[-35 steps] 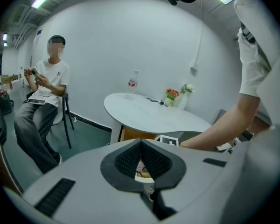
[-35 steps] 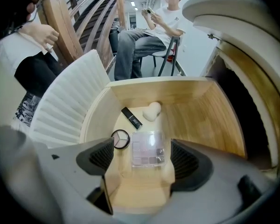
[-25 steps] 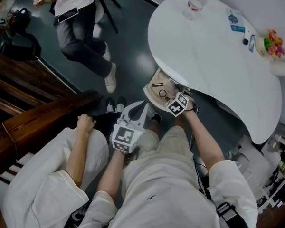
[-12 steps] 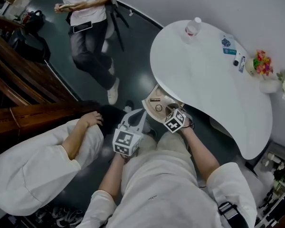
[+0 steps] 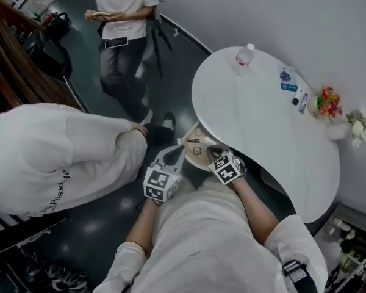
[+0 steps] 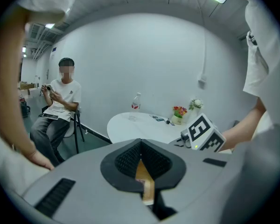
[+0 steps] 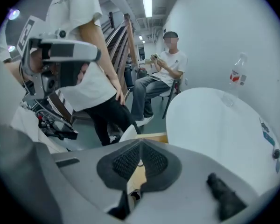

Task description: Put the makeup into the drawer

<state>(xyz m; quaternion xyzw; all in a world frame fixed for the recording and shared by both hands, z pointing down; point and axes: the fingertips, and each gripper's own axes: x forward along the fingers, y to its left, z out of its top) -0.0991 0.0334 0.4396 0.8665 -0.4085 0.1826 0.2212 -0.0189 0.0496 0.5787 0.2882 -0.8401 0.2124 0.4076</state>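
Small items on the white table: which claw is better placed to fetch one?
Probably right. The right claw, just closed and empty, is over the open drawer beside the table; the left claw is farther from it.

Drawer (image 5: 202,144) half hidden under table (image 5: 262,121), its contents (image 5: 194,141) too small to identify

The desk (image 5: 262,121) spreads ahead of you and off to your right. The drawer (image 5: 198,144) juts out from under its near left edge, with small makeup pieces (image 5: 194,140) lying in it. On the desk, a bottle (image 5: 244,55) stands at the far left rim, small packets (image 5: 287,78) lie to its right, and flowers (image 5: 329,101) sit at the far right edge. A person (image 5: 55,151) bends close beside you on your left. Another person (image 5: 125,17) sits well beyond, far left of the desk.
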